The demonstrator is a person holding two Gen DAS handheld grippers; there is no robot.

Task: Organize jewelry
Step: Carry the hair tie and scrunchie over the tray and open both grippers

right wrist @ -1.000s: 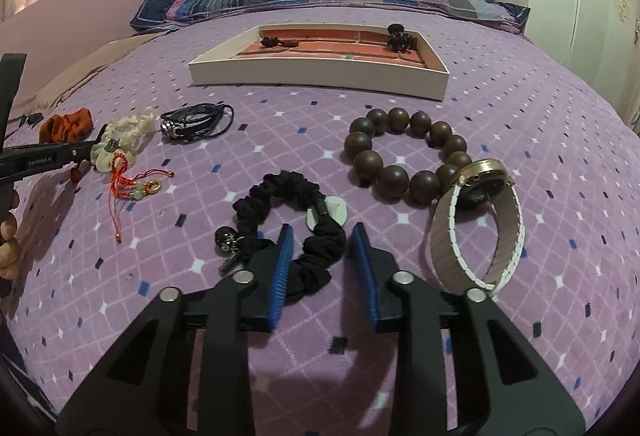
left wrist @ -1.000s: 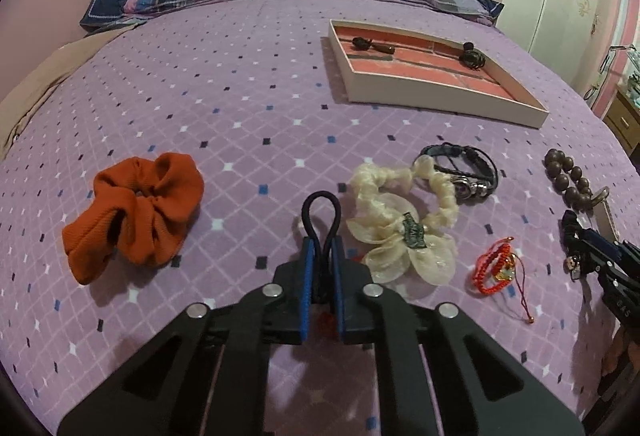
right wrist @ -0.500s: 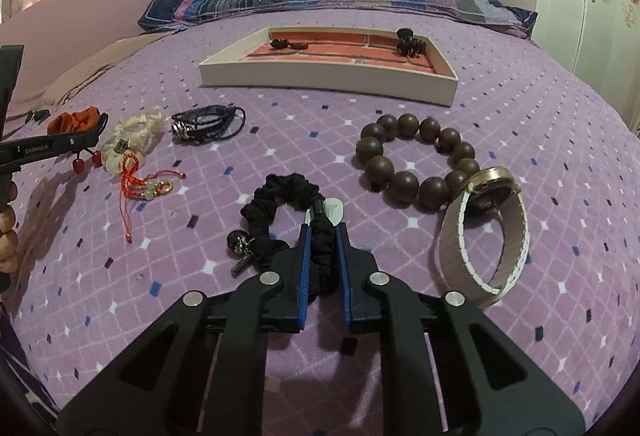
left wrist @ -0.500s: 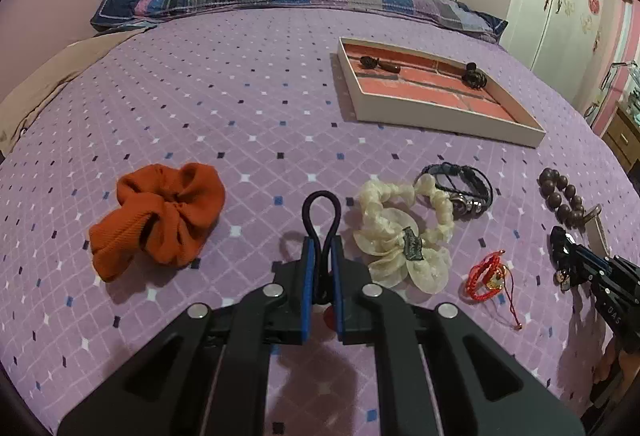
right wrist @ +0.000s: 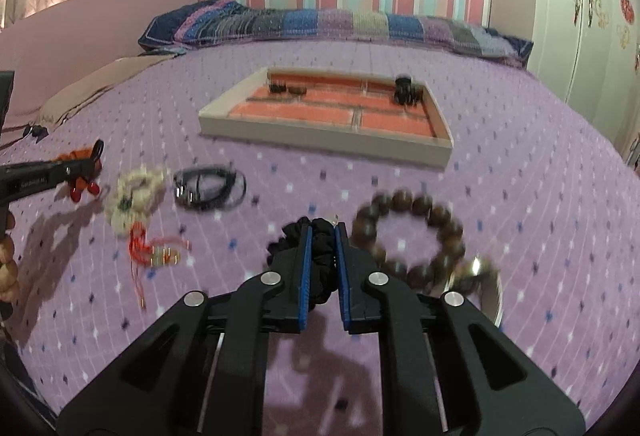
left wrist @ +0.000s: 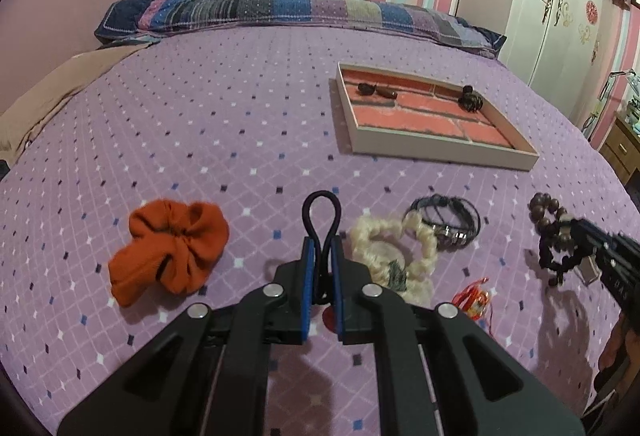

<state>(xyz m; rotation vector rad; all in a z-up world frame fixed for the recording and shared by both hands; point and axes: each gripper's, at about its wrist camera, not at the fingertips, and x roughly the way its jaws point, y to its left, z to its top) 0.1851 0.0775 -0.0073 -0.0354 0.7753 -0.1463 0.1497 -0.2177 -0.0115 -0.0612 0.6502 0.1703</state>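
Observation:
My left gripper [left wrist: 321,248] is shut on a thin black hair tie [left wrist: 321,213] with red beads hanging below it, held above the purple bedspread. My right gripper [right wrist: 321,236] is shut on a black scrunchie [right wrist: 320,256] and holds it off the bed. A white tray with red compartments [left wrist: 440,147] lies ahead on the bed with two dark items inside; it also shows in the right wrist view [right wrist: 320,133]. The right gripper with its scrunchie shows at the right edge of the left wrist view [left wrist: 560,252].
On the bed lie an orange scrunchie [left wrist: 172,252], a cream scrunchie [left wrist: 392,252], a black leather bracelet [left wrist: 444,222], a red cord bracelet [left wrist: 472,298], a brown bead bracelet [right wrist: 416,232] and a white-strapped watch [right wrist: 486,288]. A striped pillow [left wrist: 280,9] lies at the back.
The right gripper closed on the black scrunchie and lifted it off the bed. The left gripper rose a little with the black hair tie still in it.

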